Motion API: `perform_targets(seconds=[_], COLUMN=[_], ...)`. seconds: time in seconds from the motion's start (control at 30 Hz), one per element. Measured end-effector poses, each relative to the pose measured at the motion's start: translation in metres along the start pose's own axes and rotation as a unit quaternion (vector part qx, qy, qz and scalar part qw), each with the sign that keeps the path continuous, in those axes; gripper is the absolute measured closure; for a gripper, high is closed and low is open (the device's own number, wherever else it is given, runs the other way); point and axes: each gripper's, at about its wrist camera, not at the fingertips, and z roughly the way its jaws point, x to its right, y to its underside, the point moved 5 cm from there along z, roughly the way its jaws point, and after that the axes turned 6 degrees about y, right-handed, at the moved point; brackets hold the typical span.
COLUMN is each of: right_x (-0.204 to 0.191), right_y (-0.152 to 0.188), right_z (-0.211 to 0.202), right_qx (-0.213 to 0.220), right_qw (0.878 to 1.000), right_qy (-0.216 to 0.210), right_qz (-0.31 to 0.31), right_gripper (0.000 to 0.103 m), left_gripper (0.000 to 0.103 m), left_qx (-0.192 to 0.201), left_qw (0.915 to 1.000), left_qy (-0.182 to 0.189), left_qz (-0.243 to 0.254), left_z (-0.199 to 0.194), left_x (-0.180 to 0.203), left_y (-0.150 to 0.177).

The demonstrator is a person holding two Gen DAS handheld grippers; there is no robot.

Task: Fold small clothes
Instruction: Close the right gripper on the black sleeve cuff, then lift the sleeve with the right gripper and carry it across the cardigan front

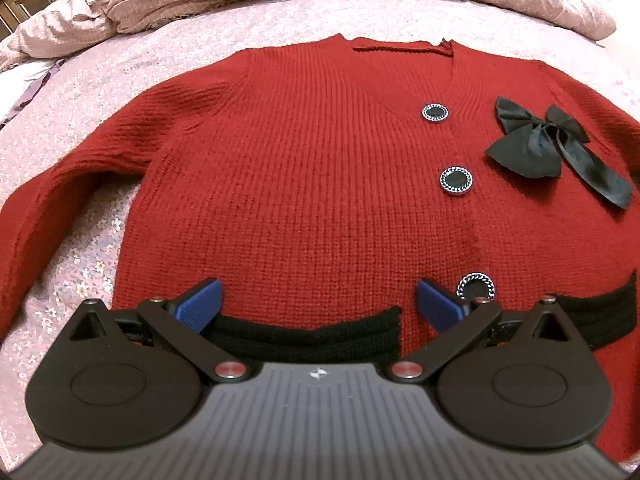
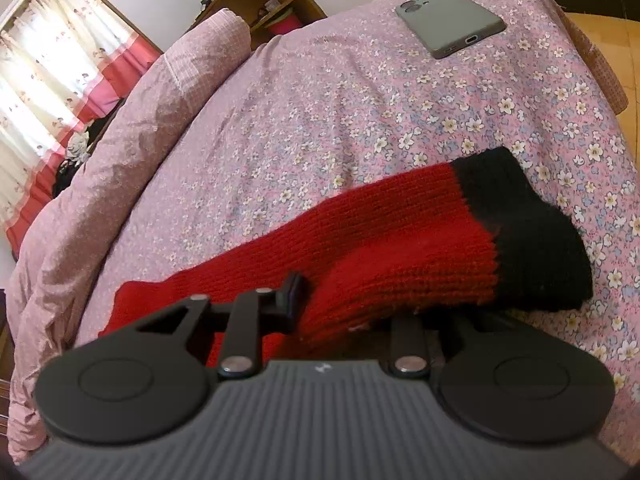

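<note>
A bed with a pink flowered sheet (image 2: 400, 92) serves as the work surface. A red cardigan (image 1: 304, 184) is spread flat on it, buttoned; the thick knit is judged soft, light and stretchy, best taken by hem or cuff. The left gripper (image 1: 318, 300) is held wide open over the black pocket trim (image 1: 308, 334). The right gripper (image 2: 344, 304) is clamped on the sleeve (image 2: 400, 240); beyond it lies a phone (image 2: 450, 20).

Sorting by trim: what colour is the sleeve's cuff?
Black, on the red sleeve; cuff clearest in the right wrist view.

Ahead of our left gripper (image 1: 318, 304): cardigan (image 1: 304, 184) flat on bed (image 1: 80, 264).
Beyond our right gripper (image 2: 344, 300): sleeve (image 2: 400, 248); phone (image 2: 450, 20) far behind.
</note>
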Motion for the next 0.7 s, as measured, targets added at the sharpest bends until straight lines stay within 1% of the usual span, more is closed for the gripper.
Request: perform_targets(seconds=[0.07,0.13,0.17,0.27,0.37,0.47,0.57,0.7], right_x=[0.000,-0.004,-0.008,-0.031,-0.057,-0.087,-0.117,-0.153], right_y=[-0.003,-0.006,-0.009,-0.014,-0.017,-0.016,-0.013,-0.006], right_z=[-0.001,-0.003,-0.005,-0.018,-0.033,-0.045,-0.056,-0.067], right_qx=[0.000,0.004,0.012,0.050,0.077,0.094,0.104,0.110], right_qw=[1.000,1.000,1.000,0.995,0.988,0.979,0.969,0.958], right_qy=[-0.003,-0.001,0.000,-0.005,-0.034,-0.063,-0.095,-0.135], right_qz=[0.007,-0.001,-0.017,-0.081,-0.128,-0.170,-0.202,-0.228], right_gripper=[0.070,0.071,0.076,0.083,0.086,0.086,0.087,0.087], left_gripper=[0.000,0.000,0.000,0.000,0.000,0.000,0.000,0.000], left_qx=[0.003,0.007,0.011,0.021,0.026,0.030,0.032,0.033], left_qw=[1.0000,0.9999,0.9999,0.9996,0.9995,0.9993,0.9992,0.9990], left_qy=[-0.003,-0.007,-0.010,-0.018,-0.018,-0.019,-0.020,-0.023], left_qz=[-0.001,0.000,0.000,-0.001,-0.007,-0.012,-0.015,-0.022], left_z=[-0.003,-0.008,-0.010,-0.017,-0.021,-0.025,-0.028,-0.030], left_x=[-0.002,-0.004,-0.006,-0.012,-0.017,-0.021,-0.025,-0.033], left_y=[-0.001,-0.002,-0.003,-0.006,-0.008,-0.009,-0.008,-0.007])
